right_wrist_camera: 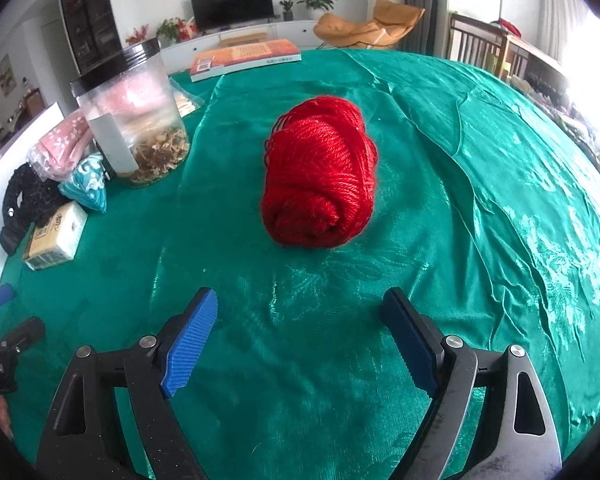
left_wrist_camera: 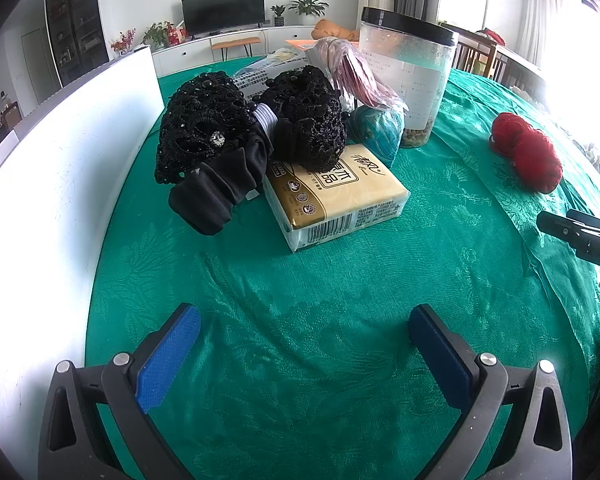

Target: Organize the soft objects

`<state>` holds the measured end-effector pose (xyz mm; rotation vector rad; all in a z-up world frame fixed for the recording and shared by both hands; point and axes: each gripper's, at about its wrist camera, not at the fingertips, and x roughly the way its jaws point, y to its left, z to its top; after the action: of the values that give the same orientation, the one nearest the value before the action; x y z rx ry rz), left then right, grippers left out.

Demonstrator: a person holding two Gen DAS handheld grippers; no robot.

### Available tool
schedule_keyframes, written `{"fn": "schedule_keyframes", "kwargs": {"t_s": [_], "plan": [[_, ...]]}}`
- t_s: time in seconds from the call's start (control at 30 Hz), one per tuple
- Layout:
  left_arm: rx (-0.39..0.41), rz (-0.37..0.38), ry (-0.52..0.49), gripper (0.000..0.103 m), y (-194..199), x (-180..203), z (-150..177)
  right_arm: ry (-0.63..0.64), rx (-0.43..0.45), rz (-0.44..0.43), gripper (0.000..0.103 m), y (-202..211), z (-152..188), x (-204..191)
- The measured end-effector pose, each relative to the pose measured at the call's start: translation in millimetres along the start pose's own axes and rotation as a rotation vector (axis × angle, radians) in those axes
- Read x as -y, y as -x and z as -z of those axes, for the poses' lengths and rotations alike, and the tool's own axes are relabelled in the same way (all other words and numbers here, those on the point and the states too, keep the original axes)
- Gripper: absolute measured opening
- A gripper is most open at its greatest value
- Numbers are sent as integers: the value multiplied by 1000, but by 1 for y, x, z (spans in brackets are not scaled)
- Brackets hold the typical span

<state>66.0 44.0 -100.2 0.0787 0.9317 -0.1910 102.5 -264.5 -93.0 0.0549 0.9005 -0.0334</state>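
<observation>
A red yarn skein [right_wrist_camera: 319,176] lies on the green tablecloth straight ahead of my right gripper [right_wrist_camera: 300,312], which is open and empty a short way before it. The skein also shows at the right of the left wrist view [left_wrist_camera: 528,152]. My left gripper [left_wrist_camera: 304,324] is open and empty over bare cloth. Ahead of it lie a black beaded knit piece [left_wrist_camera: 204,120], a black fabric scrunchie [left_wrist_camera: 220,184], a second black knit piece [left_wrist_camera: 312,120] resting on a tissue pack [left_wrist_camera: 336,196], and a teal yarn ball in a bag [left_wrist_camera: 380,128].
A clear jar with a black lid [left_wrist_camera: 408,72] stands behind the pile, with a pink bagged item [left_wrist_camera: 352,72] beside it. A white board [left_wrist_camera: 60,152] runs along the left. A book [right_wrist_camera: 244,58] lies at the far edge of the table [right_wrist_camera: 480,160].
</observation>
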Motion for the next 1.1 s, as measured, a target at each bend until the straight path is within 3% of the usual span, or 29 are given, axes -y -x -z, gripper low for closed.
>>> {"fn": "schedule_keyframes", "kwargs": {"t_s": [0.93, 1.03, 1.1], "plan": [[-19, 5, -8, 103, 0, -4, -1, 17, -5, 18, 88, -1, 1, -2], [-88, 47, 34, 103, 1, -10, -15, 17, -5, 17, 88, -1, 1, -2], [-51, 117, 98, 103, 14, -19, -29, 17, -5, 17, 88, -1, 1, -2]]}}
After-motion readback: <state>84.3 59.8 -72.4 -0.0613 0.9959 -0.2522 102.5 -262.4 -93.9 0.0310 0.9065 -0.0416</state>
